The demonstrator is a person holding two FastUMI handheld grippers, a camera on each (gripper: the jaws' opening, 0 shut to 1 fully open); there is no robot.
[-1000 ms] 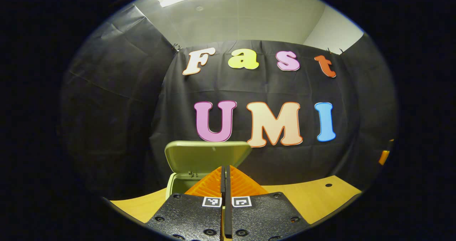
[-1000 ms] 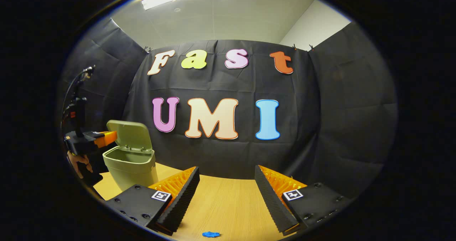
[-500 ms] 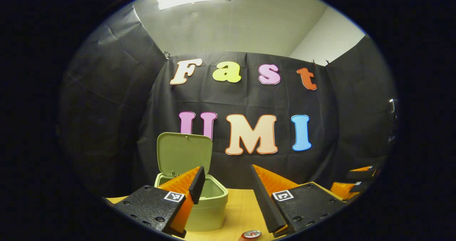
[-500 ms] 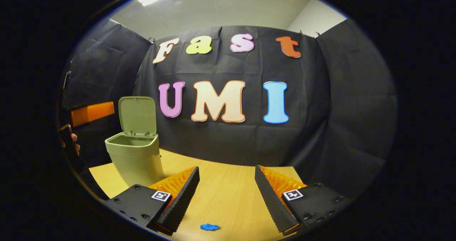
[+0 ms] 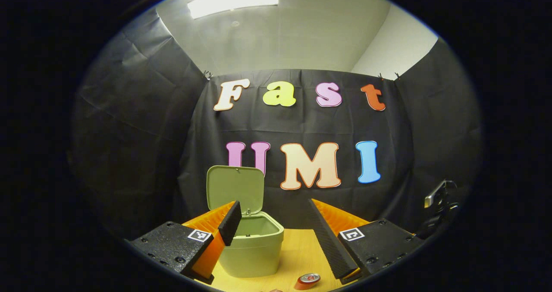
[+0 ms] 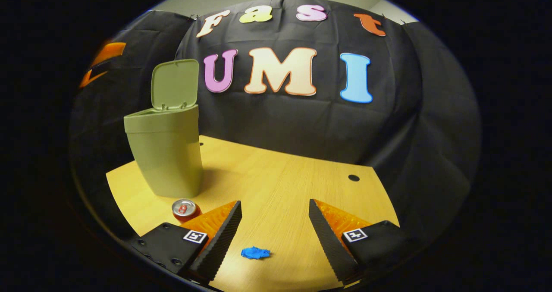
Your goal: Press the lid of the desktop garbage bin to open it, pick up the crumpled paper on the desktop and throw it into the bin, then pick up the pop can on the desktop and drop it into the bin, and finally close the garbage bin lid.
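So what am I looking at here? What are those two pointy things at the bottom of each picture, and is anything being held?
Those pointy things are the two fingers of a grabbing tool that a person holds, one tool in each hand. A small camera rides on each tool and looks forward past its fingers, so you get two pictures: the left gripper view and the right gripper view.

The left gripper and the right gripper are both open, and neither holds anything.

On the wooden table stands a green bin with its lid flipped up. A red pop can stands near the foot of the bin. A small blue crumpled paper lies on the table just in front of the right gripper, between its fingers. Both look meant for the bin.
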